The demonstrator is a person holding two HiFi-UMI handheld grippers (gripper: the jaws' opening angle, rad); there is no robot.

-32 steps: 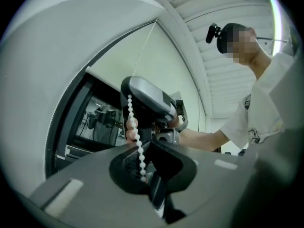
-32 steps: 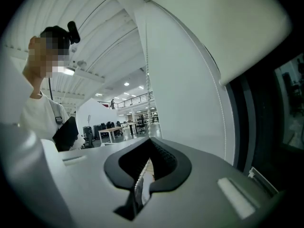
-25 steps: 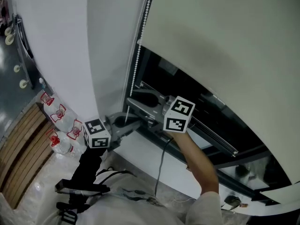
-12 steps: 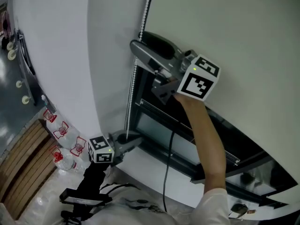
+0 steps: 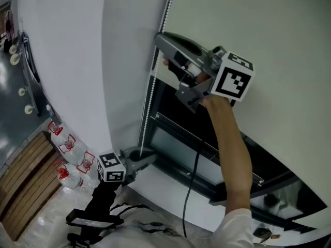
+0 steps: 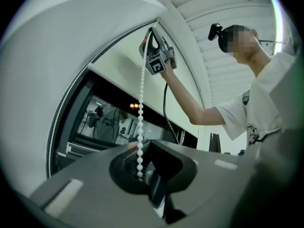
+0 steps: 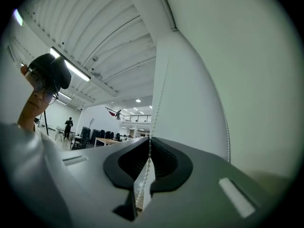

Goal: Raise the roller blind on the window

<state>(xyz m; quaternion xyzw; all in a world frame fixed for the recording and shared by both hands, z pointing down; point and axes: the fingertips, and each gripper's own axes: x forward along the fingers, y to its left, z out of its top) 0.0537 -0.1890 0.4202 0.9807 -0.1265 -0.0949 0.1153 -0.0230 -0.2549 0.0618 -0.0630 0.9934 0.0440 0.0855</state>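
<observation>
Now the right tool (image 7: 149,148) has just clenched on the bead chain (image 6: 141,108); the left tool (image 6: 142,172) clamps it lower down.

A white wall (image 5: 67,61) meets a dark-framed window (image 5: 173,138); bottled water (image 5: 68,144) stands beside wooden slats (image 5: 23,180) on the floor, a strip light (image 7: 76,70) glowing under a ribbed ceiling (image 7: 104,32).

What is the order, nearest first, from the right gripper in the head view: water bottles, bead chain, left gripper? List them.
1. Bead chain: between the jaws of the right gripper, which have just been closing on it.
2. Left gripper: well below, further down the chain.
3. Water bottles: farthest, at the picture's lower left.
</observation>
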